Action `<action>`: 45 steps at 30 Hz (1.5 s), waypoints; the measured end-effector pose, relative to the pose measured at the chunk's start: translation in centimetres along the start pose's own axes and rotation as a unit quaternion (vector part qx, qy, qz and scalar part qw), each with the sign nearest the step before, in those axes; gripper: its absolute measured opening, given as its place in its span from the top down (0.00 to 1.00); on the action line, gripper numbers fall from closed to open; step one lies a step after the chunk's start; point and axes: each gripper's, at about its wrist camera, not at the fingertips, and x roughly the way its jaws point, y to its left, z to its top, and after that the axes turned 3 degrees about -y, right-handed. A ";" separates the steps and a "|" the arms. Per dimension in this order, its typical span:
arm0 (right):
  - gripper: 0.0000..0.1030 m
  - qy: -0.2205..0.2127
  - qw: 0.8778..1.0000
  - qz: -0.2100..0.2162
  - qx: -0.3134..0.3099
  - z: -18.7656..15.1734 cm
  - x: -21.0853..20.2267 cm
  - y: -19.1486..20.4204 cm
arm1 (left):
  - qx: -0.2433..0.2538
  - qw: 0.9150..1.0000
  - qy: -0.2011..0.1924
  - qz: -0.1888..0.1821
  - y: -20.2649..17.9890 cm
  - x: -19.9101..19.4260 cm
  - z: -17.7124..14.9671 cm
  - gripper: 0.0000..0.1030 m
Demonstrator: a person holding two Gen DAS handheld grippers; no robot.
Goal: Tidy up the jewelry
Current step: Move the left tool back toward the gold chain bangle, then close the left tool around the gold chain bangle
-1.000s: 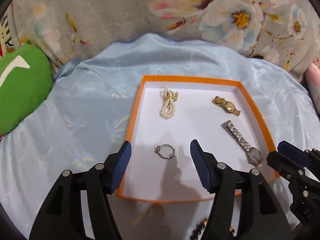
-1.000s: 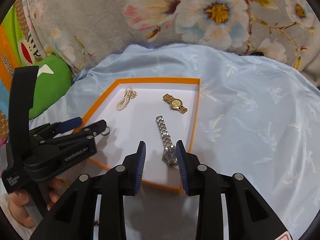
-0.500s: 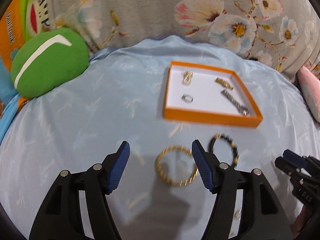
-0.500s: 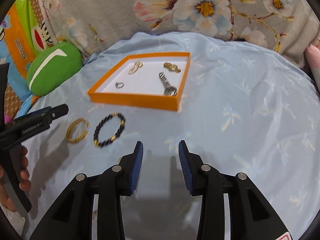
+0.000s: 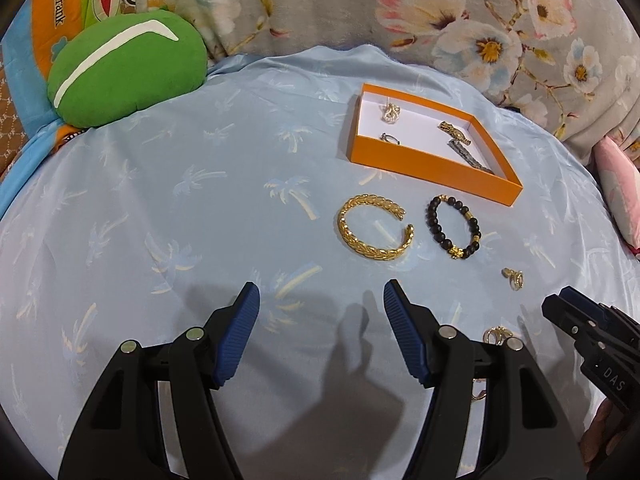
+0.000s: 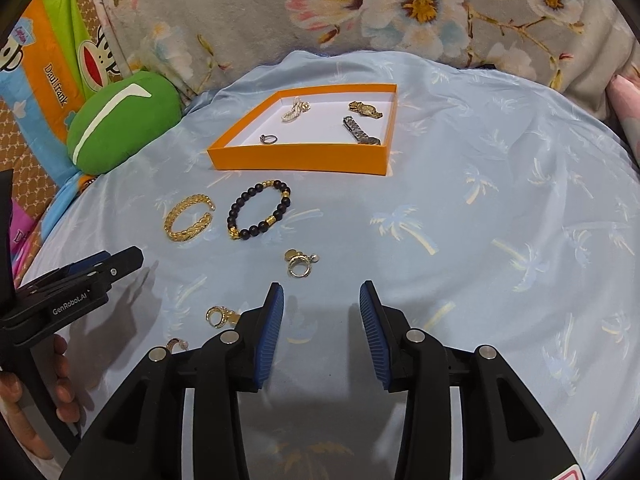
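Both tongs hang released over the blue cloth [image 5: 160, 184], nothing between the pads; the left gripper [image 5: 321, 298] gapes wide, and the right gripper [image 6: 321, 296] has just been opening its jaws. In the right view, the orange tray [image 6: 300, 158] at 12 o'clock holds a pearl piece [image 6: 295, 109], ring [image 6: 268, 139] and two watches [image 6: 362, 130]. Loose at 10 o'clock lie a gold cuff [image 6: 188, 218] and bead bracelet [image 6: 259, 210]; small earrings [image 6: 300, 264] sit just ahead.

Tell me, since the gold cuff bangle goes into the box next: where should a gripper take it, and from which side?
Probably from above, pinching one side of the braided band of the gold cuff bangle: it lies flat on the blue cloth, its gap toward the orange box. Avoid the gap ends, and keep clear of the black bead bracelet beside it.
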 end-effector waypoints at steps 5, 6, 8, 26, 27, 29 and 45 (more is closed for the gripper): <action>0.61 0.003 1.000 0.008 -0.001 0.3 0.6 1.0 | -0.005 1.000 0.008 -0.004 0.2 0.3 -0.1 0.36; 0.61 0.002 1.000 0.009 -0.004 0.5 0.8 1.3 | -0.006 1.000 0.009 -0.004 0.2 0.4 -0.1 0.35; 0.60 -0.002 1.000 0.012 -0.009 1.1 1.3 1.9 | -0.008 1.000 0.010 -0.004 0.3 0.4 -0.1 0.34; 0.59 0.016 1.000 0.006 0.004 2.6 3.5 1.6 | -0.018 1.000 0.016 -0.005 0.7 0.7 -0.1 0.34; 0.59 0.017 1.000 0.007 0.010 2.4 3.3 1.1 | -0.018 1.000 0.016 -0.005 0.7 0.7 -0.1 0.34; 0.59 0.018 1.000 0.007 0.012 2.1 3.1 0.7 | -0.017 1.000 0.017 -0.004 0.7 0.7 -0.1 0.34; 0.59 0.021 1.000 0.012 0.013 2.0 3.0 0.6 | 0.057 0.998 0.040 0.008 -4.0 5.4 3.0 0.33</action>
